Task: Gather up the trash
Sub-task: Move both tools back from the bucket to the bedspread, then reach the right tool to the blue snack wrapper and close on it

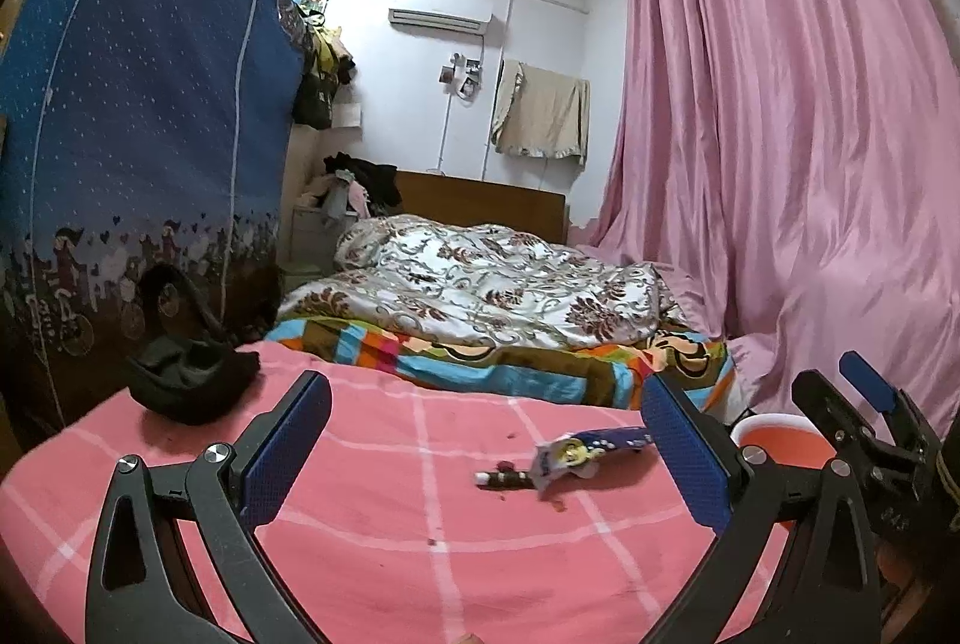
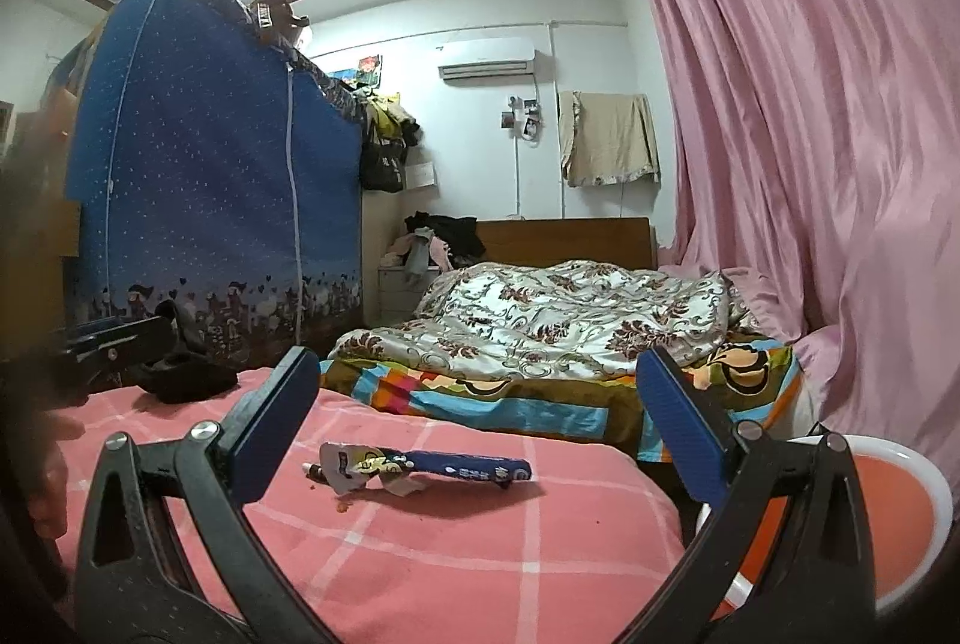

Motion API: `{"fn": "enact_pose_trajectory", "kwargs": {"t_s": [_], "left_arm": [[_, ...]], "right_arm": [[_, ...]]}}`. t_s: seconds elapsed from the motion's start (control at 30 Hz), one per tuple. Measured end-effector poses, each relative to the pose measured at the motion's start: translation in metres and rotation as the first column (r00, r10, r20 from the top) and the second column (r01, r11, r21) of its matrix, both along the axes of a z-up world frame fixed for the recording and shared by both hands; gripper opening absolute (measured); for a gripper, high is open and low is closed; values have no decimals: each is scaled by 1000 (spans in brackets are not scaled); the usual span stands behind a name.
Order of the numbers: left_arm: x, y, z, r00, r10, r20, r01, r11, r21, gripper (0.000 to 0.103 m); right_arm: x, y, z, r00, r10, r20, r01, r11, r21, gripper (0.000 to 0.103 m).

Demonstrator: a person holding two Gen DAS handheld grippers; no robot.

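A torn blue snack wrapper [image 1: 579, 455] with a dark snack stick poking out lies on the pink checked blanket [image 1: 390, 524]. In the right wrist view the wrapper [image 2: 420, 467] lies between and beyond the fingers. My left gripper [image 1: 489, 434] is open and empty, just short of the wrapper. My right gripper [image 2: 480, 416] is open and empty, also behind the wrapper; it shows at the right edge of the left wrist view [image 1: 858, 404]. An orange bin with a white rim [image 2: 900, 512] stands at the right, beside the blanket's edge.
A black cloth item [image 1: 186, 374] lies at the blanket's far left. A blue fabric wardrobe [image 1: 138, 134] stands on the left. A bed with a floral quilt [image 1: 492, 284] is ahead. Pink curtains [image 1: 780, 134] hang on the right.
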State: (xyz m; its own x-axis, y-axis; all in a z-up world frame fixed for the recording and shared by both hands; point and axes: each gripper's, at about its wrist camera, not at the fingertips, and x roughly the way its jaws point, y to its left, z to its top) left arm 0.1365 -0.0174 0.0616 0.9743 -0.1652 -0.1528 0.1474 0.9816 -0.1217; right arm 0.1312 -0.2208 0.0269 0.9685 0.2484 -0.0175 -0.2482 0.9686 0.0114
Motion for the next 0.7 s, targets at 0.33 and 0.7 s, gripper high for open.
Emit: {"fn": "enact_pose_trajectory", "kwargs": {"t_s": [0.33, 0.7], "left_arm": [[26, 19, -7, 997, -9, -76, 8, 1000, -7, 101], [74, 17, -25, 959, -47, -278, 57, 998, 25, 100]], "right_arm": [[62, 3, -5, 982, 46, -185, -46, 999, 3, 103], [125, 19, -26, 907, 74, -414, -80, 997, 4, 103]]}}
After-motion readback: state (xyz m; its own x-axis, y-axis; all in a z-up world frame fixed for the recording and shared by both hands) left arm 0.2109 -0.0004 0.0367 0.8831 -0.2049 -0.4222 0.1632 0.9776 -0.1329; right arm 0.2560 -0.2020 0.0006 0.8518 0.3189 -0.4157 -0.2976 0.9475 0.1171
